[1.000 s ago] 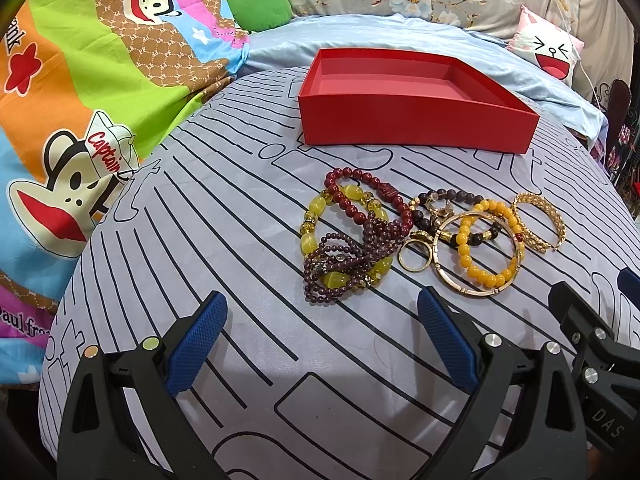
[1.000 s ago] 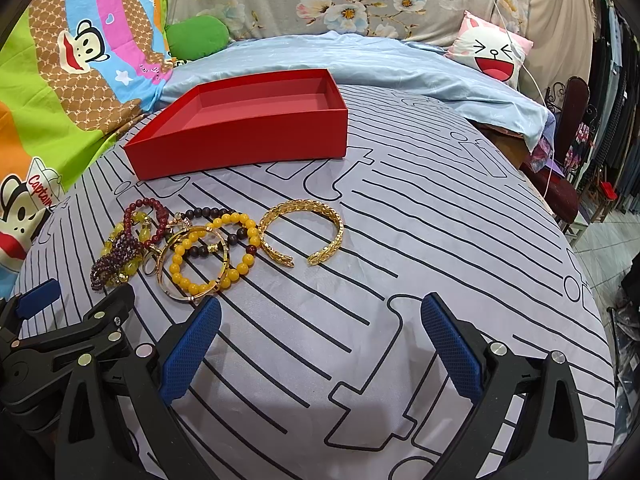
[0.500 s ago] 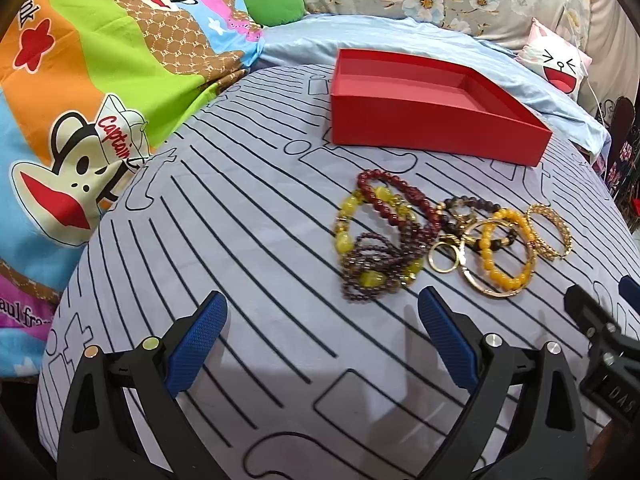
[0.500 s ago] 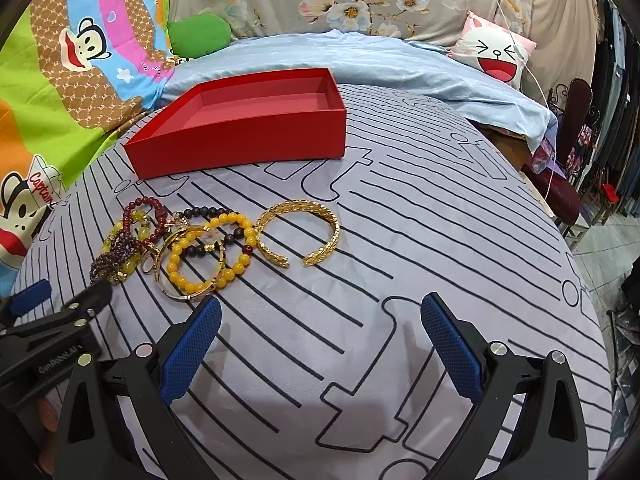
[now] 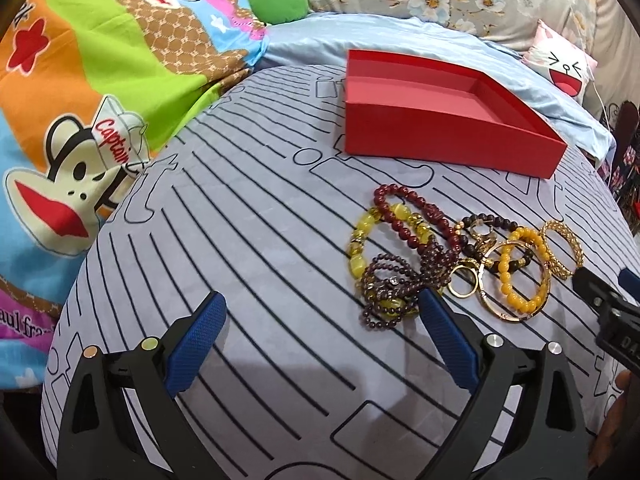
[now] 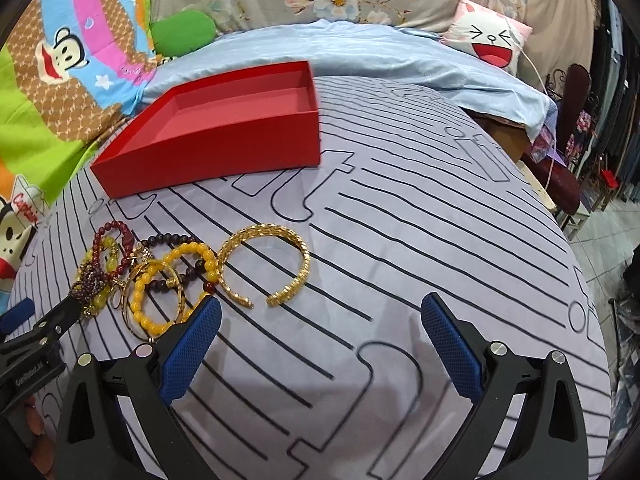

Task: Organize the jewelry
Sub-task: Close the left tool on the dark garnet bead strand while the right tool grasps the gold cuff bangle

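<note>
Closest to the person, the left gripper (image 5: 320, 334) is wide open and holds nothing. Its right blue finger (image 5: 448, 340) is just beside the purple bead bracelet (image 5: 384, 284). It looks ready to pick from the left end of the pile. The right gripper (image 6: 320, 334) is wide open too, with nothing in it. Its left finger (image 6: 192, 340) sits just beside the yellow bead bracelet (image 6: 176, 280), and the open ends of the gold cuff (image 6: 266, 266) point toward its gap. I think the cuff is the easy first pick, because it lies a little apart from the rest.

The jewelry lies in a bunch on the striped sheet (image 5: 240, 220) of the bed, near the middle, between the grippers and the box. The dark red bead bracelet (image 5: 412, 216) and the big gold ring bangle (image 5: 516, 280) overlap others, so pulling one may drag another.

Farther back is the red box (image 6: 224, 144), open and empty. It faces up so things can be dropped in. Nothing is sorted yet. Behind it are a blue blanket (image 6: 340, 56) and a cartoon blanket (image 5: 80, 100) by the far left edge.

Compared with a second ago, the left gripper has swung to the left, so the pile now sits off to the right in its view. The right gripper has crept closer to the cuff. The jewelry and box have not moved.
</note>
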`<act>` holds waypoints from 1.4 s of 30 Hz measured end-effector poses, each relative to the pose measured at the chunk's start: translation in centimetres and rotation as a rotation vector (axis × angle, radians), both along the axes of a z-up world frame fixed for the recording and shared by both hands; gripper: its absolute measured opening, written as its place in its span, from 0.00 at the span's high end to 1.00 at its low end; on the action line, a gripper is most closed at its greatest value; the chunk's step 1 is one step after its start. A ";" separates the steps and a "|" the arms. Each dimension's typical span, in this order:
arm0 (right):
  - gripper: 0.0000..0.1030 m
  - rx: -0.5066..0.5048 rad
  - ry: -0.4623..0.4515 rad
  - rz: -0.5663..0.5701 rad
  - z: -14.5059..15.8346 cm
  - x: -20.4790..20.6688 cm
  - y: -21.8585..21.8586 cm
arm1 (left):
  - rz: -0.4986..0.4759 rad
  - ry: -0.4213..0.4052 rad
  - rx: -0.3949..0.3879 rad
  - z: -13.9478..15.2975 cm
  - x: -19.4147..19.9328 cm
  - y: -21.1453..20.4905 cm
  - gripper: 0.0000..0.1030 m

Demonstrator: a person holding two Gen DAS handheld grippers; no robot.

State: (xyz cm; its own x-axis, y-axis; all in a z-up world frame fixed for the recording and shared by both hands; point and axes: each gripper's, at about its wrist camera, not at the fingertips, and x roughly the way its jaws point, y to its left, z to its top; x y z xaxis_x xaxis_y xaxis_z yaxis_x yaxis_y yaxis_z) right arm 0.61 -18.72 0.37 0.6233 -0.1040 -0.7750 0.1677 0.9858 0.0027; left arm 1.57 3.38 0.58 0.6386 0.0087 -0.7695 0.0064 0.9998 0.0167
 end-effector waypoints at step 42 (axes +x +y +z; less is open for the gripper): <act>0.45 0.065 0.012 0.027 -0.1 0.6 -0.2 | -0.124 0.003 -0.117 0.3 1.0 -1.5 0.36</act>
